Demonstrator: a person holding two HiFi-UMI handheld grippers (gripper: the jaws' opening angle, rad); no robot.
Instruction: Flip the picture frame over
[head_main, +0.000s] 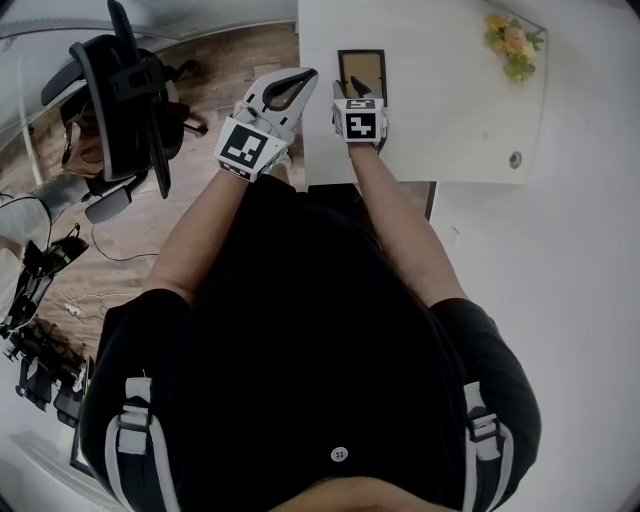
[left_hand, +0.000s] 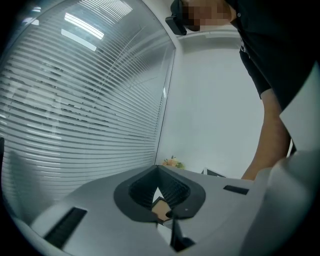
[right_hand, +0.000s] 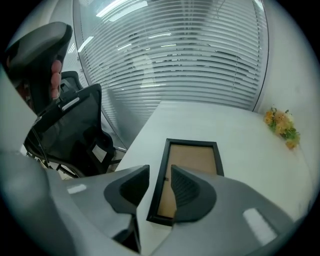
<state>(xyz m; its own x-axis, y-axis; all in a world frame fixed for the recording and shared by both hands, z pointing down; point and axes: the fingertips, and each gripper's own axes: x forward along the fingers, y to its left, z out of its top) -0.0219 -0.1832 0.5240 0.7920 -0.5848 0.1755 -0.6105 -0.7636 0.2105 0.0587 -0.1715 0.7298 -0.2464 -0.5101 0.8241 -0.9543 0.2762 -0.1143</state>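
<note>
The picture frame (head_main: 361, 68) has a black border and lies flat on the white table (head_main: 450, 100), near its left edge, with the brown backing board (right_hand: 194, 160) facing up. My right gripper (head_main: 348, 88) points steeply down over the frame's near end. In the right gripper view its jaws (right_hand: 160, 175) straddle the frame's left rail with a narrow gap, and the pads show no contact with it. My left gripper (head_main: 303, 75) hovers at the table's left edge, beside the frame. Its fingertips meet with nothing between them (left_hand: 159, 172).
A small bunch of artificial flowers (head_main: 513, 42) lies at the table's far right. A cable grommet (head_main: 515, 159) sits near the right front edge. A black office chair (head_main: 120, 100) stands on the wooden floor to the left. A glass wall with blinds (left_hand: 85, 100) is behind the table.
</note>
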